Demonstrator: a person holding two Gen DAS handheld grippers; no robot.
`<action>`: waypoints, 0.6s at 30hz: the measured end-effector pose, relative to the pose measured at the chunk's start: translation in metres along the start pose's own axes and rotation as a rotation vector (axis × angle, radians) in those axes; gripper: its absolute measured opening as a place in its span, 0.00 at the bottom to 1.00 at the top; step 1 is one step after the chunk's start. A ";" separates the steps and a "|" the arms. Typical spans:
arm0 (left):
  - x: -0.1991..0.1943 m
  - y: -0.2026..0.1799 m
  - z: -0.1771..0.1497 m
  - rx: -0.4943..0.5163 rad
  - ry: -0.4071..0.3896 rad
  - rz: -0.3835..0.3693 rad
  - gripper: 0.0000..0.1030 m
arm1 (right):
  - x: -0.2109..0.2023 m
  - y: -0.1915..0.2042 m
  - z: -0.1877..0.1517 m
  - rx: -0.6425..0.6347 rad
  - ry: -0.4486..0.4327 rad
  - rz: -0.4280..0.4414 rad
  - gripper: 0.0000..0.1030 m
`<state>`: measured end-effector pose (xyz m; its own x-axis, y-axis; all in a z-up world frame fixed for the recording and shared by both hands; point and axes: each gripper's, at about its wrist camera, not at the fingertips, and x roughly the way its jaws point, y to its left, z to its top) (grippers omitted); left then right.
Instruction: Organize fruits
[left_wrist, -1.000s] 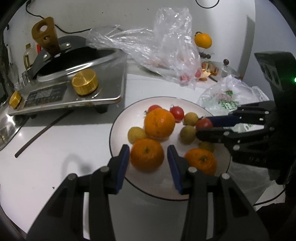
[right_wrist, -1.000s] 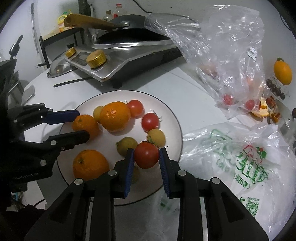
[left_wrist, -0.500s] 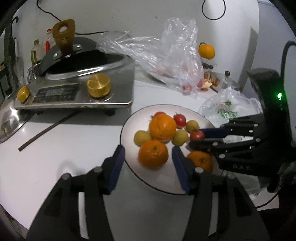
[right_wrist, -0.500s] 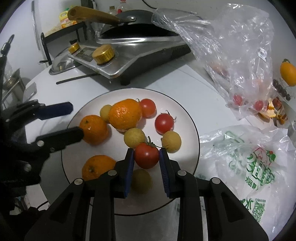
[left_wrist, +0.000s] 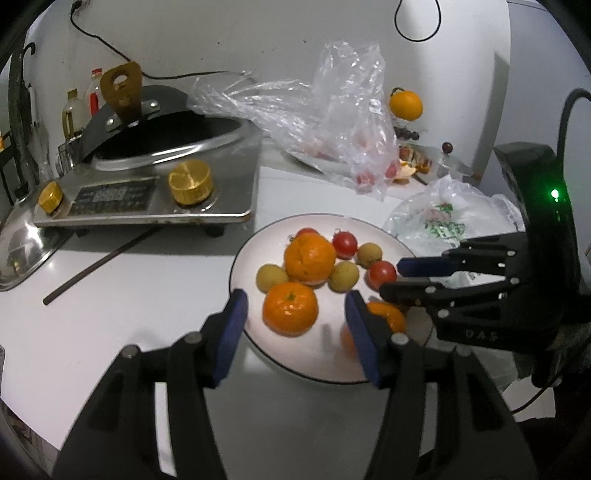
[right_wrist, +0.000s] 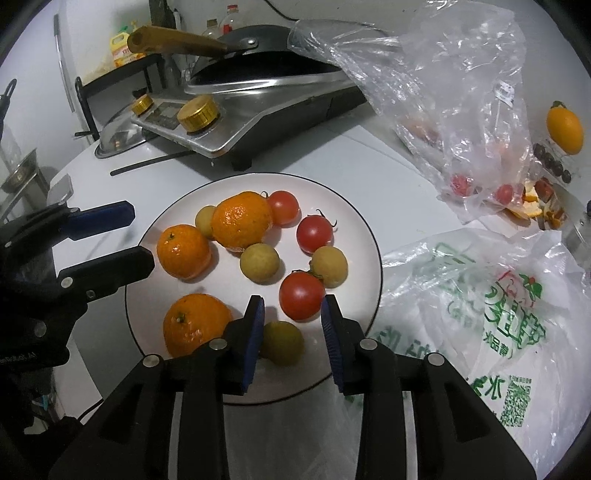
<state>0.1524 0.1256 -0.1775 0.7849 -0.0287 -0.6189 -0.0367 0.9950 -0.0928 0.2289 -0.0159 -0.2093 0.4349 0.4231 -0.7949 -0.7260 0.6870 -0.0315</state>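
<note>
Right tool (right_wrist: 291, 321) gaping, empty | cherry tomato (right_wrist: 301, 300) on plate (right_wrist: 364, 236), just beyond my pads | thin-skinned, soft, rolls easily: pinch its widest middle gently | left tool (left_wrist: 295, 325) wide open over the plate's mandarin (left_wrist: 290, 308), holding nothing

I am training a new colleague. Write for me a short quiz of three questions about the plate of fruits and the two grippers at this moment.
1. True or false: the right gripper grips a tomato.
2. How many oranges lie on the plate? A) two B) three C) five
3. Fill in: the left gripper is open, and the fruit nearest its fingertips is an ______.

Key
1. False: its jaws are open, and the tomato rests on the plate just ahead of them.
2. B: one large orange and two smaller ones.
3. orange.
</note>
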 end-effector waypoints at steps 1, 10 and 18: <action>-0.002 -0.001 0.000 -0.003 -0.002 0.001 0.63 | -0.002 0.000 -0.001 0.000 -0.003 -0.001 0.33; -0.018 -0.018 0.001 0.006 -0.030 -0.002 0.66 | -0.031 -0.004 -0.013 0.019 -0.047 -0.022 0.33; -0.036 -0.039 0.002 0.030 -0.057 -0.017 0.66 | -0.058 -0.008 -0.025 0.036 -0.089 -0.047 0.33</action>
<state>0.1270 0.0883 -0.1502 0.8192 -0.0413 -0.5721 -0.0047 0.9969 -0.0787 0.1964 -0.0607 -0.1784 0.5146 0.4396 -0.7361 -0.6849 0.7273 -0.0444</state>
